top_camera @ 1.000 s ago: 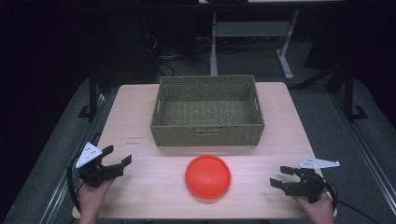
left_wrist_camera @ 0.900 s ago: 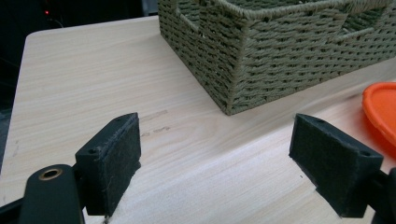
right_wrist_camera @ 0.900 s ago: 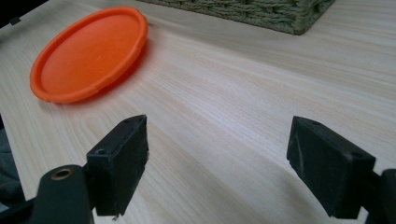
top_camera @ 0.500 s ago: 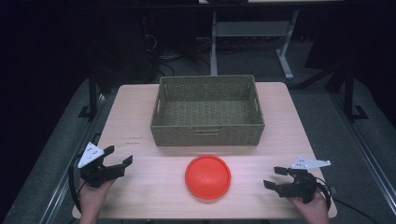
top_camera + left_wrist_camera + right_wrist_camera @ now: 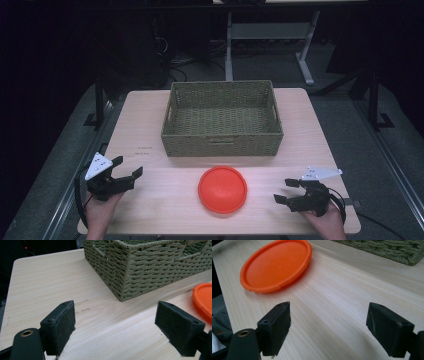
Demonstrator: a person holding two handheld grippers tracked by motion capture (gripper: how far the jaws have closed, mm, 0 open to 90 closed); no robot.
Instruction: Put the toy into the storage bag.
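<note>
Lying flat on the wooden table (image 5: 165,210), the orange plastic lid (image 5: 222,189) sits just before the woven basket (image 5: 222,120), between both grippers. Left gripper (image 5: 126,172) and right gripper (image 5: 285,191) gape wide, holding nothing.

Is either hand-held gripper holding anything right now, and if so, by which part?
Nothing is held. The left hand-held gripper and right hand-held gripper are both open over bare table, apart from the orange disc lying between them.
</note>
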